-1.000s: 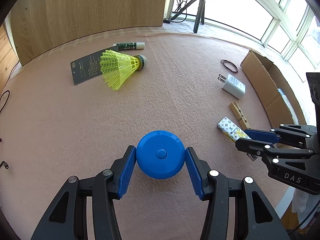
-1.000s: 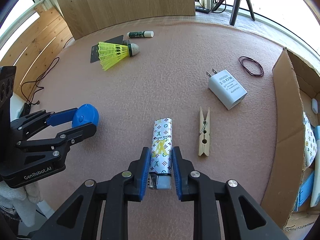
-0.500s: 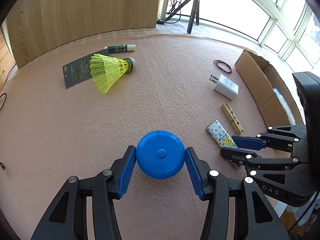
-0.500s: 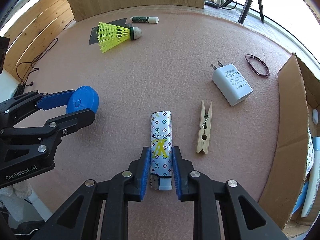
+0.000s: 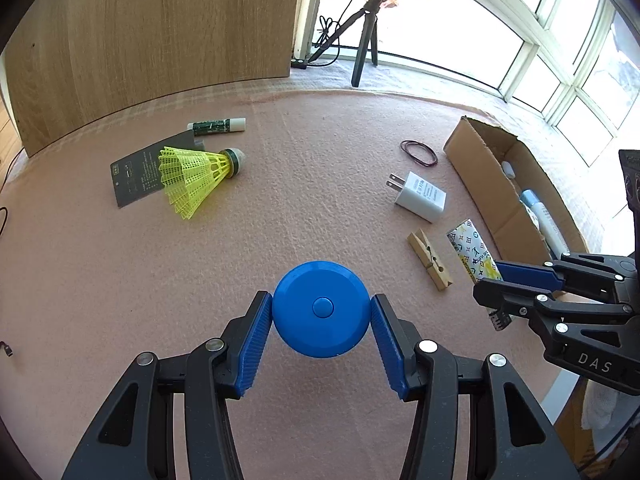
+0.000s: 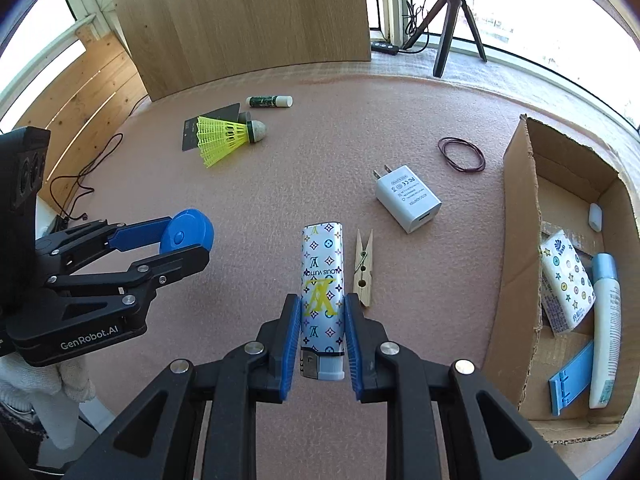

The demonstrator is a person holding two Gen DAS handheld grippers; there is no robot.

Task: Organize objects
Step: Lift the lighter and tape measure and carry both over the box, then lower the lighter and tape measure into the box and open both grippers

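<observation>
Looking down over a table point(image 5: 100, 288) covered in pinkish felt, I see a light wooden panel point(image 5: 160, 40) standing at its far edge, at twelve o'clock. Bright windows point(image 5: 568, 80) curve from one to three o'clock, with a black tripod point(image 5: 364, 40) before them. My left tool point(image 5: 321, 320) grips a round blue case point(image 5: 321, 314) by its sides. My right tool point(image 6: 322, 328) is narrow, clamped on a white patterned lighter point(image 6: 322, 276) near its metal end. On the felt at eleven o'clock lie a yellow shuttlecock point(image 5: 192, 176), partly over a dark card point(image 5: 136, 176), and a green-and-white tube point(image 5: 216, 125) just beyond. A white plug adapter point(image 6: 408, 198), a wooden clothespin point(image 6: 363, 268) and a loop of rubber bands point(image 6: 461, 154) lie toward two o'clock. An open cardboard box point(image 6: 520, 208) sits at three o'clock, holding a tissue pack point(image 6: 566, 280) and a pale bottle point(image 6: 606, 328).
</observation>
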